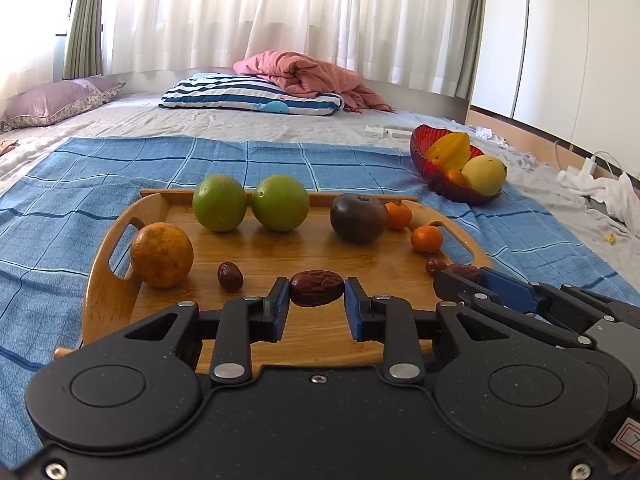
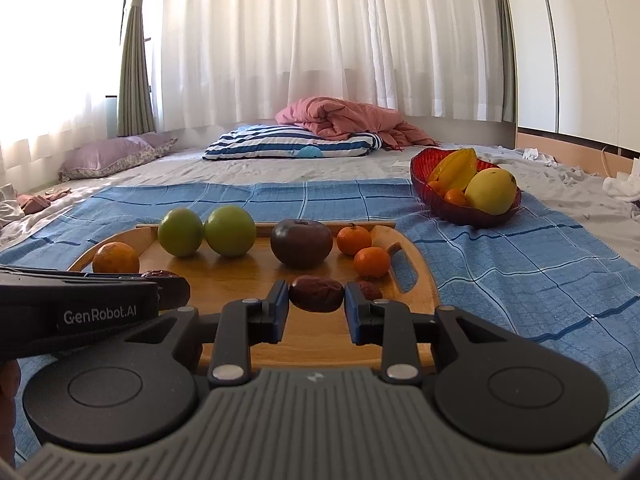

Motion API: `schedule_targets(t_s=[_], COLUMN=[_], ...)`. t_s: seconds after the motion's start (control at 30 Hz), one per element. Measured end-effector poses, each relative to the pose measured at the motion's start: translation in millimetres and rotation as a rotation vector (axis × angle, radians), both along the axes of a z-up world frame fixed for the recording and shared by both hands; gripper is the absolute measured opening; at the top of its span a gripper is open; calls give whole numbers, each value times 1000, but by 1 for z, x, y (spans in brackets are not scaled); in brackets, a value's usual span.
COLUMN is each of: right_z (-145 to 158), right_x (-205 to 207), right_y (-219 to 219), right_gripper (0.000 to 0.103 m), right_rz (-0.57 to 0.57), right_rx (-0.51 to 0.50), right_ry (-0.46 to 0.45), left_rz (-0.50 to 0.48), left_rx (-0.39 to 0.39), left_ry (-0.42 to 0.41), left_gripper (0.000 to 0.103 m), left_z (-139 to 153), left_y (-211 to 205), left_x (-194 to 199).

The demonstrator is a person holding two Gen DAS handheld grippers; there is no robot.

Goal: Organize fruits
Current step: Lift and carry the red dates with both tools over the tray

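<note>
- Your left hand-held gripper (image 1: 317, 294) is closed on a wrinkled red date (image 1: 317, 293); the blue pads press its two ends, so it sits crosswise between them, above the near part of the wooden tray (image 1: 104, 300).
- Your right hand-held gripper (image 2: 317, 294) grips a second date (image 2: 316, 293) the same way, pads against both ends, over the tray's near right side. Holding each date by its ends probably gives the narrow pads the firmest bite on such a small, soft fruit.
- Both grippers sit side by side and angled slightly downward, low over the tray, so each camera sees the other's body at its edge.
- Loose on the tray: an orange (image 1: 161, 255) by the left handle, one more date (image 1: 230, 276) beside it, two green fruits (image 1: 219, 202) touching at the back, a dark purple fruit (image 1: 359, 219), and two small mandarins (image 1: 427, 239) near the right handle.
- The red bowl (image 1: 420, 148) stands on the blue checked cloth (image 1: 60, 216) spread over the bed, well to the right of the tray, already holding a star fruit (image 1: 450, 150), a yellow fruit and small oranges. It looks like the sorting destination, though whether the dates belong there I cannot tell.
</note>
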State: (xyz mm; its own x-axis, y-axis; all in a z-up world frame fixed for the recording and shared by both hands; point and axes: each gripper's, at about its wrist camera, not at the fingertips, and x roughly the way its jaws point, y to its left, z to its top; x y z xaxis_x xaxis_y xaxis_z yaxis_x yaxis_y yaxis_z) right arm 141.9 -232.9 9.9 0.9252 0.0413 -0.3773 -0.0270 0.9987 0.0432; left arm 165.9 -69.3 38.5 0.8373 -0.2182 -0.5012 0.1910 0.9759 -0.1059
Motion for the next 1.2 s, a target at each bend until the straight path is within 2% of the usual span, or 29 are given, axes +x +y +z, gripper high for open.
schedule_targets(t_s=[0.47, 0.77, 1.2], right_z=[-5, -7, -15], right_x=[25, 40, 64], right_y=[3, 3, 3], right_gripper=[35, 35, 35], right_rz=[10, 17, 21], right_rx=[11, 12, 18], right_ry=[34, 59, 102], left_rz=[18, 23, 33], left_rx=[12, -32, -22], left_ry=[21, 62, 71], left_gripper=[28, 28, 28], left_z=[-8, -18, -23], left_y=[1, 8, 7], left_x=[30, 48, 66])
